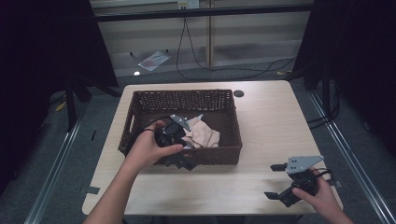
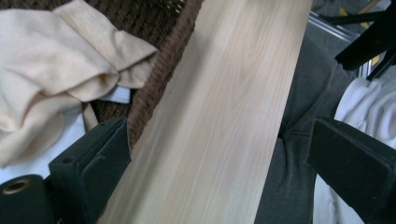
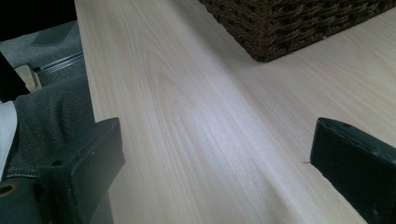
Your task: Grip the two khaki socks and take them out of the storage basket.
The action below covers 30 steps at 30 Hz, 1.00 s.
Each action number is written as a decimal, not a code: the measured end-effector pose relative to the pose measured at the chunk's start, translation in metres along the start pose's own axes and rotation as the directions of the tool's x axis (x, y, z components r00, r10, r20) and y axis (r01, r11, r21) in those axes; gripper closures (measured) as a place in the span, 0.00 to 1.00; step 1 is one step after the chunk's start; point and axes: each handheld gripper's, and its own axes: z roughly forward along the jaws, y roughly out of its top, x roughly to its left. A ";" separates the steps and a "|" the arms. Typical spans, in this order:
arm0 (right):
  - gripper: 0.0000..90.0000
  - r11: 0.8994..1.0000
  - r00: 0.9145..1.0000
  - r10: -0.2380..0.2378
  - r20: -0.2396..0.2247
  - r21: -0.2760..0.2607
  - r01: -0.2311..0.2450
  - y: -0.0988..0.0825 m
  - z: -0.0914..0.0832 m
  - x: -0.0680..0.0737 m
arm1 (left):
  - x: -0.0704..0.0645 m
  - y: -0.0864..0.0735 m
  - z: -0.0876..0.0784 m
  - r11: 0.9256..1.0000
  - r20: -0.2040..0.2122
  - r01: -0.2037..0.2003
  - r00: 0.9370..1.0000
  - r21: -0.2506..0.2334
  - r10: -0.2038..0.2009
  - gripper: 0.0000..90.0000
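The basket point(image 1: 140, 100) is the landmark here: a dark brown wicker one standing on the pale wooden table point(image 1: 275, 121), toward its left half. Inside it, against the near wall and right of its middle, lies a crumpled beige cloth point(image 1: 203, 135), with a bit of white fabric point(image 2: 119, 94) under its edge.

The left hand point(image 1: 149, 148) reaches over the basket's near wall at its left part, holding the left gripper point(image 2: 219, 163). That gripper sits at the near rim, just left of the cloth. Its 2 jaws stand wide apart with nothing between them; one jaw is beside the rim on the cloth's side, the other hangs out past the table edge, over the person's grey trousers point(image 2: 289, 154).

Well right of the basket, near the table's front right corner, the right hand point(image 1: 322, 198) holds the right gripper point(image 1: 279, 180) low over bare wood. Its jaws gape wide too, gripping nothing, and they point left toward the basket's near right corner point(image 3: 266, 51).
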 end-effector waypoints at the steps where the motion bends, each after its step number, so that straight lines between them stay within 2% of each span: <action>1: 0.03 1.000 1.000 0.001 0.000 0.000 -0.001 0.000 0.000 0.000 | 0.002 0.002 -0.002 1.000 -0.008 -0.019 1.000 0.015 0.019 0.07; 2: 0.03 1.000 1.000 0.001 -0.002 -0.001 -0.001 0.000 0.000 0.000 | 0.004 0.005 -0.003 1.000 -0.009 0.010 1.000 -0.001 -0.010 0.07; 4: 0.03 1.000 1.000 0.000 -0.001 0.000 0.000 0.000 0.000 0.000 | 0.009 0.008 -0.005 1.000 -0.011 -0.002 1.000 0.015 0.002 0.07; 5: 0.03 1.000 1.000 0.000 -0.002 0.000 0.000 0.000 0.000 0.000 | 0.010 0.009 -0.005 1.000 -0.013 0.021 1.000 -0.002 -0.021 0.07; 7: 0.03 1.000 1.000 -0.001 -0.003 0.000 0.001 0.000 0.000 0.000 | 0.012 0.011 -0.006 1.000 -0.016 0.012 1.000 0.009 -0.011 0.07; 15: 0.03 1.000 1.000 -0.002 -0.006 0.002 0.002 0.000 0.001 0.001 | 0.027 0.020 -0.009 0.998 -0.039 0.053 0.998 0.018 -0.052 0.07; 17: 0.03 1.000 1.000 -0.005 -0.005 -0.001 0.005 0.000 0.000 0.000 | 0.032 0.021 -0.006 0.996 -0.045 0.088 0.995 0.011 -0.087 0.08; 22: 0.03 1.000 1.000 -0.002 -0.007 -0.002 0.002 0.000 0.000 0.000 | 0.041 0.024 -0.002 0.994 -0.061 0.104 0.993 0.031 -0.102 0.08; 23: 0.03 1.000 1.000 -0.005 -0.007 0.000 0.005 0.000 0.000 0.000 | 0.042 0.025 -0.001 0.992 -0.064 0.123 0.991 0.031 -0.121 0.08; 24: 0.03 1.000 1.000 -0.004 -0.007 0.001 0.004 0.000 0.000 0.000 | 0.046 0.026 -0.001 0.993 -0.067 0.115 0.991 0.038 -0.113 0.08; 26: 0.03 1.000 1.000 -0.001 -0.008 -0.002 0.001 0.000 0.000 0.000 | 0.050 0.028 0.001 0.991 -0.073 0.124 0.990 0.041 -0.121 0.08; 30: 0.03 1.000 1.000 -0.003 -0.009 -0.003 0.003 0.000 0.000 0.000 | 0.059 0.030 0.009 0.987 -0.094 0.160 0.983 0.029 -0.157 0.08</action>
